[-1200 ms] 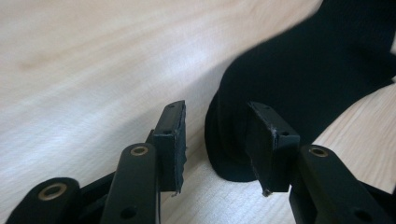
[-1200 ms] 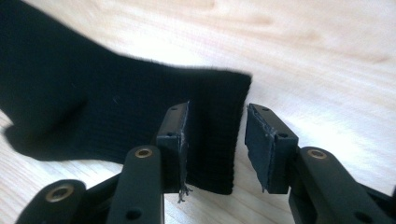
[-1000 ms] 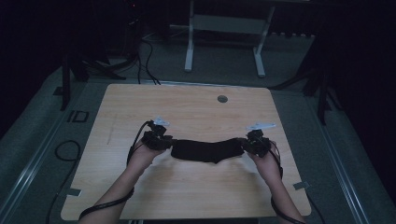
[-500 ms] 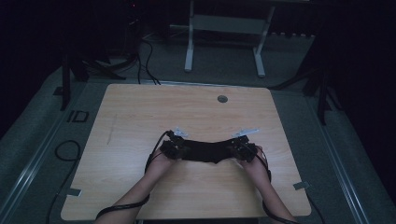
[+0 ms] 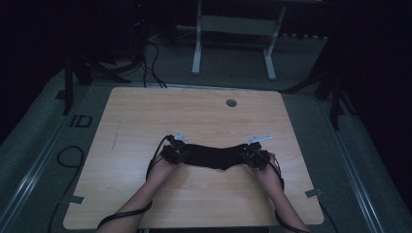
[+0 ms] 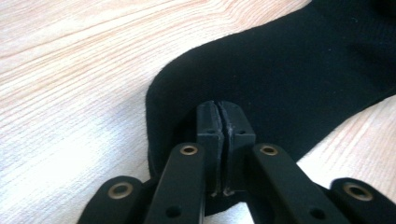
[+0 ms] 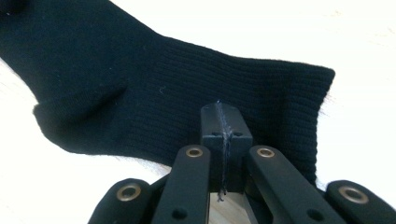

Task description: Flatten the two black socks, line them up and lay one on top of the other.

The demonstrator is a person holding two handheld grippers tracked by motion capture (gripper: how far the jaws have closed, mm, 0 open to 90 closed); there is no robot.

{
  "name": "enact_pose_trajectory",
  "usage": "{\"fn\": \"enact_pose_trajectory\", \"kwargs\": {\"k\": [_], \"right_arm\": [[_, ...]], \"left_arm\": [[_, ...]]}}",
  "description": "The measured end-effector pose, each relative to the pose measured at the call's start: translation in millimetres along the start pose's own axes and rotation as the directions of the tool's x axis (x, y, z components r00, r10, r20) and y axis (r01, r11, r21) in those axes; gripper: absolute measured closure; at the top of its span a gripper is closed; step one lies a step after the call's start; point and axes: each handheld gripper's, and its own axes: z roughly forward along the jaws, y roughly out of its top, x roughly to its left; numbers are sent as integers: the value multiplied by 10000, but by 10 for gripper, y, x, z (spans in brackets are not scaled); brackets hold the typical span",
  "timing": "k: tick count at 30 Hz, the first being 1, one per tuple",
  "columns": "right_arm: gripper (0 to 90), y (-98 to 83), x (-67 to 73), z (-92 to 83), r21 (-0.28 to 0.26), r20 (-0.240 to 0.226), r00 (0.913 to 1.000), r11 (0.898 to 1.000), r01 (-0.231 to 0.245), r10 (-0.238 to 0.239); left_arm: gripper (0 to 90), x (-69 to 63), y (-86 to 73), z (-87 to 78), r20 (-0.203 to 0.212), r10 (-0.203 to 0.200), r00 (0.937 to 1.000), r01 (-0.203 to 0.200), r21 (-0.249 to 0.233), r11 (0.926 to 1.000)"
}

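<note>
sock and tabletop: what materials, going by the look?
Sock: black knit fabric, matte, likely cotton or a blend; fine ribbing shows near the cuff. Table: light wood-grain surface, smooth, probably laminate rather than solid wood; the grain lines look printed, but that stays open.

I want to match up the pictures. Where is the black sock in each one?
High view: the black sock lies stretched at the table's middle, between the two grippers.
Left gripper view: the sock is at upper right, its rounded end pinched.
Right gripper view: the sock lies across the top, ribbed end pinched.
Shared landmark: the light wooden table.
</note>
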Motion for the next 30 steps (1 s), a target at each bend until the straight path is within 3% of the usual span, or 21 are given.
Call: {"fn": "enact_pose_trajectory", "kwargs": {"k": [2, 7, 10, 12, 14, 16, 17, 24, 30], "right_arm": [[816, 13, 16, -15, -43, -172, 9998, 10000, -61, 61], [628, 52, 43, -78, -491, -344, 9993, 9987, 119, -136], [411, 72, 51, -151, -1170, -201, 9992, 9926, 317, -343], [350, 84, 47, -197, -1212, 79, 9998, 9925, 181, -172], [256, 82, 28, -242, -1540, -62, 10000, 9881, 56, -66], [147, 80, 14, -267, -1438, -265, 9993, 9893, 226, -267], [147, 80, 3, -275, -1439, -430, 9987, 9894, 213, -278], [125, 47, -50, -306, -1608, 92, 9991, 9860, 429, -419], [121, -19, -137, -346, -1662, 484, 9982, 9851, 430, -354]], "left_arm": [[764, -22, 2, -21, 77, 22, 10000, -21, -69, 10000], [407, -118, 18, -111, 229, 311, 9993, -305, -283, 9991], [301, -171, 16, -187, 96, 589, 9982, -582, -625, 9963], [219, -182, 3, -232, 113, 611, 9981, -597, -953, 9937], [133, -191, -9, -265, 44, 647, 9979, -638, -1123, 9916], [132, -193, -27, -299, 2, 716, 9974, -709, -1402, 9876], [123, -192, -36, -312, -85, 751, 9971, -756, -1469, 9863], [116, -130, -151, -393, -446, 536, 9976, -615, -2000, 9779], [113, -2, -259, -483, -702, 195, 9973, -342, -2138, 9763]]}}
